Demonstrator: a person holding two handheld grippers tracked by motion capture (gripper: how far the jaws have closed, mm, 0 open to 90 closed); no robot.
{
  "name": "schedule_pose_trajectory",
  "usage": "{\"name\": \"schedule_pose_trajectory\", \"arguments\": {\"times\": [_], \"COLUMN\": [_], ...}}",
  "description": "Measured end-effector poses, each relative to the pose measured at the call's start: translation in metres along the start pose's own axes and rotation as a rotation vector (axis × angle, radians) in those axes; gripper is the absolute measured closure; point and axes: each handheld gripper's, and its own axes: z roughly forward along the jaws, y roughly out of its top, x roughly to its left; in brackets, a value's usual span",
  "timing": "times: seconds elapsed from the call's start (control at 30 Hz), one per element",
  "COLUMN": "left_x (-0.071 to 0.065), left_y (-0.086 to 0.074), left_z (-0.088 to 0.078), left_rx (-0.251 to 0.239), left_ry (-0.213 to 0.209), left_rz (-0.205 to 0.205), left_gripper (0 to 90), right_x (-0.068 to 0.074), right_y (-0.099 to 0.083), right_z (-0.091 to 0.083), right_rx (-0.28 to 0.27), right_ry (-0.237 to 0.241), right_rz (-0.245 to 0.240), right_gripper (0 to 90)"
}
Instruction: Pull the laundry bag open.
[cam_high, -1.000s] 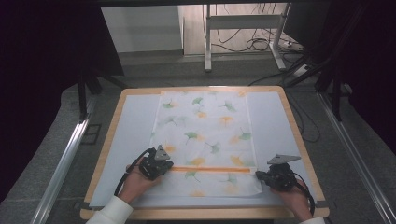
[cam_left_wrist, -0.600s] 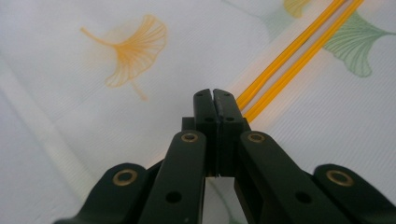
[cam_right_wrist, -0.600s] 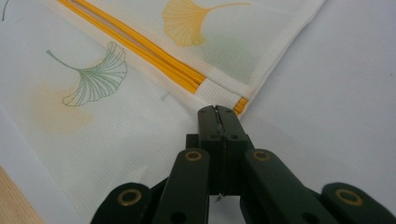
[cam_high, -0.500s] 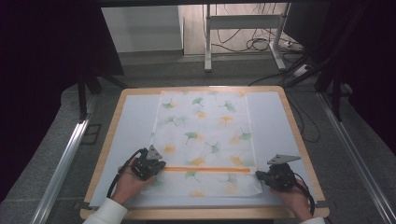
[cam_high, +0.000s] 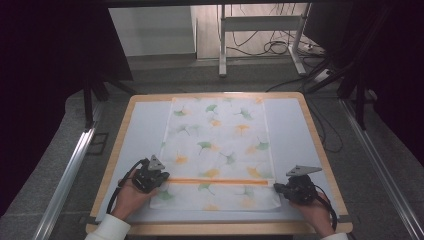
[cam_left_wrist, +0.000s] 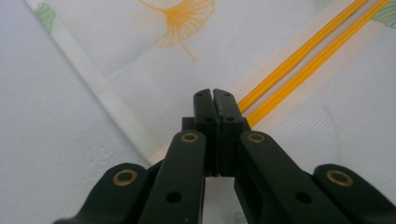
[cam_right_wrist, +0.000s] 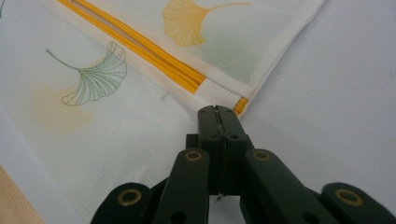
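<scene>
Jaws of L gripper (cam_left_wrist: 213, 100) & R gripper (cam_right_wrist: 217, 116) closed, resting on ginkgo cloth (cam_high: 220, 145).

The worktop (cam_high: 287, 125) was a pale sheet framed by a light wooden rim. Grey floor (cam_high: 165, 72) surrounded it. A metal rail (cam_high: 67, 175) ran along the left and another (cam_high: 385, 175) along the right. Beyond the far edge stood a white metal frame (cam_high: 260, 30), with dark cables (cam_high: 280, 47) lying on the floor beneath it.
</scene>
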Motion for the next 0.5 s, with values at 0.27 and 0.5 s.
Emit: {"name": "schedule_pose_trajectory", "arguments": {"times": [0.27,0.5], "left_x": [0.005,0.013], "left_y": [-0.006,-0.012], "left_z": [-0.003,-0.009], "left_rx": [0.002,-0.001], "left_ry": [0.012,0.011], "left_rz": [-0.020,-0.050], "left_gripper": [90.0,90.0], "right_x": [-0.001,-0.001], "right_y": [0.000,0.000], "right_z": [0.000,0.000], "right_rx": [-0.001,-0.001], "right_ry": [0.003,0.003], "right_rz": [0.002,0.002], "right_gripper": [89.4,89.4]}}
